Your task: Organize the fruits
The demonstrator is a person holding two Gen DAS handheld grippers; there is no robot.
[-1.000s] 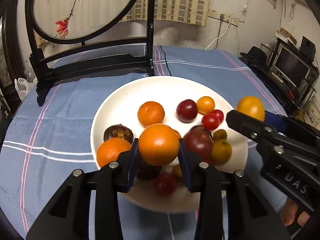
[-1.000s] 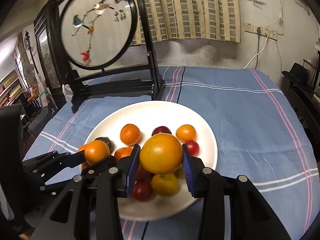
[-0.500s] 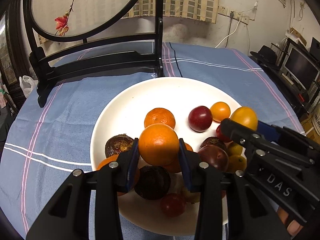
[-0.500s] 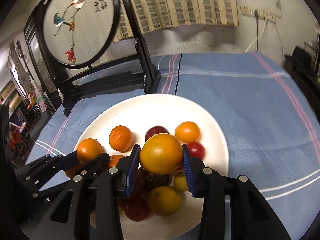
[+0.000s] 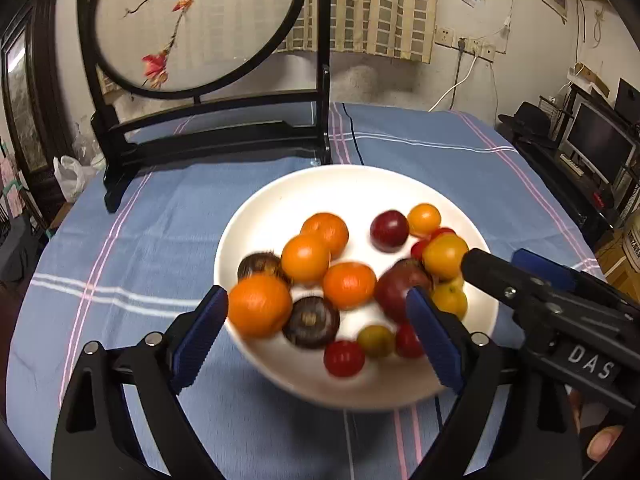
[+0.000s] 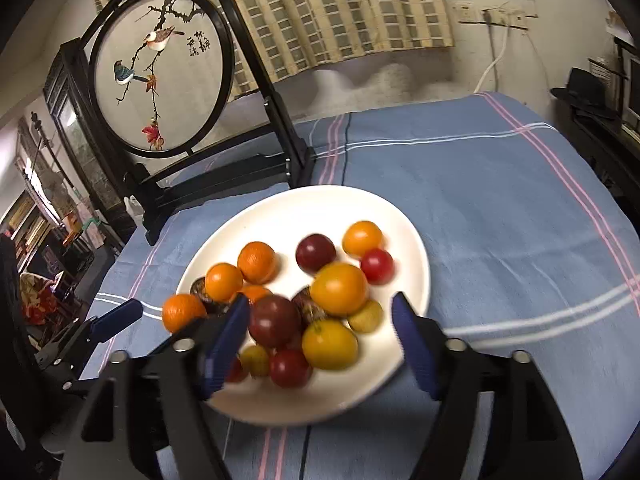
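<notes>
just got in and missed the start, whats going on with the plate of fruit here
A person is sorting fruit with a handheld gripper in each hand, both over the white plate on the blue tablecloth. The left gripper and the right gripper are both opening, with nothing pressed between the pads. The plate holds a loose heap: orange tangerines, a yellow-orange fruit, dark plums and small red tomatoes. One tangerine sits at the plate's near left edge.

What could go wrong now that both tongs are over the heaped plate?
The orange mandarin lies at the white plate's near-left rim and could roll onto the blue striped cloth. The left tongs and right tongs, both opening above the pile, could knock fruit on withdrawal.
</notes>
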